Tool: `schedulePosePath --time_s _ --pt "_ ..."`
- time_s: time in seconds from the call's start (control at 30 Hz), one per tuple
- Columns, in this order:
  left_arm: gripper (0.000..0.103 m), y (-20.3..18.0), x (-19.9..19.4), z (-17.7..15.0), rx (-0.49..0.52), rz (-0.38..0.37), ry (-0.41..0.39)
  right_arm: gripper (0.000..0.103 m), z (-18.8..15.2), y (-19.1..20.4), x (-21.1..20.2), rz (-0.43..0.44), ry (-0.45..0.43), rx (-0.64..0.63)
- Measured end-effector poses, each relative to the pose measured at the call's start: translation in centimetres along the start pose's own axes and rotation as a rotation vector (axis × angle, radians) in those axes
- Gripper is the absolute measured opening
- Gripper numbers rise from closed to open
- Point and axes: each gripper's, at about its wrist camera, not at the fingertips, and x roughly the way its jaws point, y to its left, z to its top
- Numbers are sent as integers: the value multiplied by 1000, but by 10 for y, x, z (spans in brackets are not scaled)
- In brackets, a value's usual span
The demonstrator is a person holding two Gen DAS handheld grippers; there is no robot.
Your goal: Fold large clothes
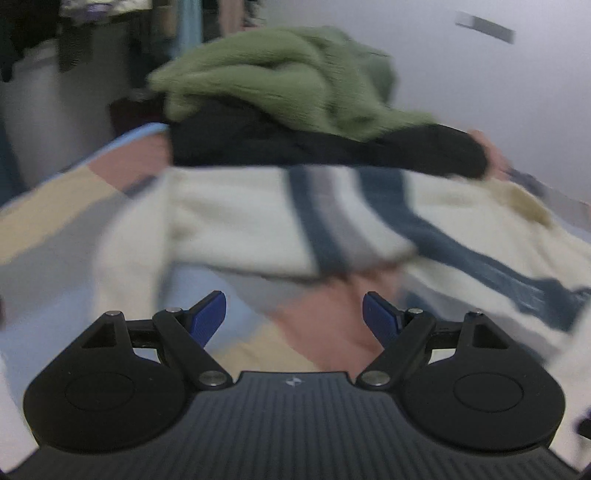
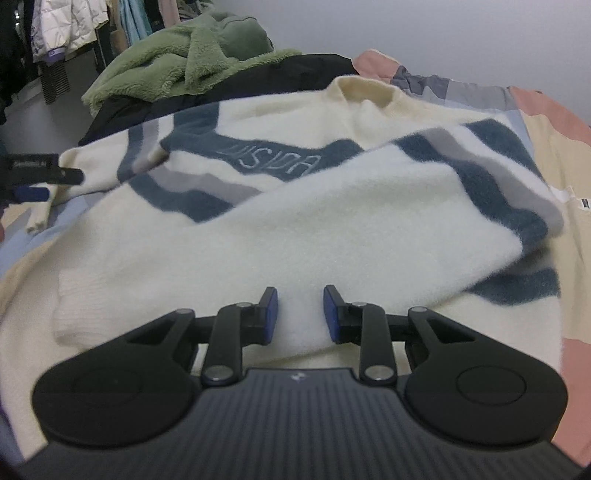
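A cream sweater with blue and grey stripes lies spread on the bed, collar at the far side. One part of it is folded across its front. My right gripper stands narrow, its blue pads pressing on the near edge of that folded cream layer. In the blurred left wrist view the sweater lies ahead, and my left gripper hangs wide open over the bedspread with nothing between its fingers. The left gripper also shows at the right wrist view's left edge, beside the sweater's left sleeve.
A green fleece is heaped on a black garment at the bed's far side. The patchwork bedspread runs out to the right. Clothes on hangers stand at the far left, before a pale wall.
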Motion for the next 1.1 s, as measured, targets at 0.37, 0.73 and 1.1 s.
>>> schedulePosePath --time_s 0.37,0.73,1.1 --pt "84 127 57 35 -111 163 21 69 6 -5 7 90 -15 68" --pt "18 124 92 40 -2 222 162 69 14 -8 24 84 -26 83" --pt "15 99 -42 107 3 -13 58 69 19 -29 7 81 -54 176"
